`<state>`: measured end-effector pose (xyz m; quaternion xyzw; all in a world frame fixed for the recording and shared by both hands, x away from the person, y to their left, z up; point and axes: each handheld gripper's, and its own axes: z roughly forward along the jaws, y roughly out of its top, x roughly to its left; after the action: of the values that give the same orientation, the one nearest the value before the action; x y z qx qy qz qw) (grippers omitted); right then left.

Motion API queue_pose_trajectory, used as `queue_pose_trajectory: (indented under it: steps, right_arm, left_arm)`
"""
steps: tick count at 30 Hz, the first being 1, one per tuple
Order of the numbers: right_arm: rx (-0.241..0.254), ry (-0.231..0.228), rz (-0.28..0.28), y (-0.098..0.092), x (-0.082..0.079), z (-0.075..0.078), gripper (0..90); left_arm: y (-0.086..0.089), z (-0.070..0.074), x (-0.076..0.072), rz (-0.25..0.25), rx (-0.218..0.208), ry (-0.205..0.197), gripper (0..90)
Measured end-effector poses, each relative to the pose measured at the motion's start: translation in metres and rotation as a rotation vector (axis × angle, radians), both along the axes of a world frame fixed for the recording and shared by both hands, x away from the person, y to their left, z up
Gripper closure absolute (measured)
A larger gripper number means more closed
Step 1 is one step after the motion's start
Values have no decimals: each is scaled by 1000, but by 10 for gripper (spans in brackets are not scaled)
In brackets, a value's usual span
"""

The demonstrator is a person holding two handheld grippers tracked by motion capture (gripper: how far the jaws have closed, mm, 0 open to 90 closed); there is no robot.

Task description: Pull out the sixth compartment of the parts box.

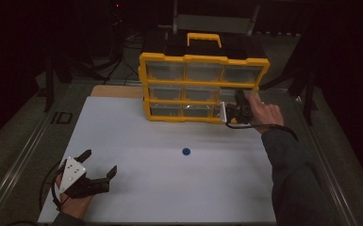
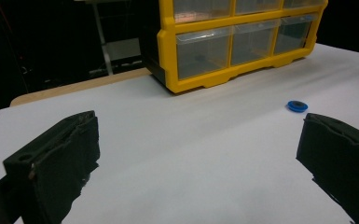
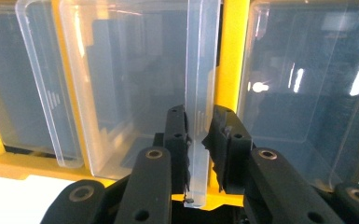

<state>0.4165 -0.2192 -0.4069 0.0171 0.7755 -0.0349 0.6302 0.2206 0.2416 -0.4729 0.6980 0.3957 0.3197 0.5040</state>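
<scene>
- Gripping a clear drawer's [image 3: 200, 93] front lip, the right tongs [image 3: 196, 135] sit clenched at the yellow cabinet's [image 1: 202, 59] lower right, upper centre of the high view.
- Left tongs [image 1: 96, 162] rest released, lower left on the white surface [image 1: 169, 188].

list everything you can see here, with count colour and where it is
organizer: 1, yellow frame with a yellow handle, far side of the table
drawers: 9, clear, three rows of three in the organizer
disc: 1, blue, mid-table, apart from everything
table: 1, white top
left gripper: 1, black, near left, open over bare table
right gripper: 1, black, shut on a clear drawer lip at the organizer's lower right
hands: 2, one on each gripper
</scene>
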Motion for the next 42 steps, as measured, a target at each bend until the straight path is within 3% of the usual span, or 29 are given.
queue_pose_trajectory:
  steps: [12,42]
  right_arm:
    - [-8,-5,3,0,-3,-1,776]
    - [-17,14,36,-3,-33,1,775]
  left_arm:
    - [2,1,-1,19,-1,-15,0]
    - [2,1,-1,28,0,-17,0]
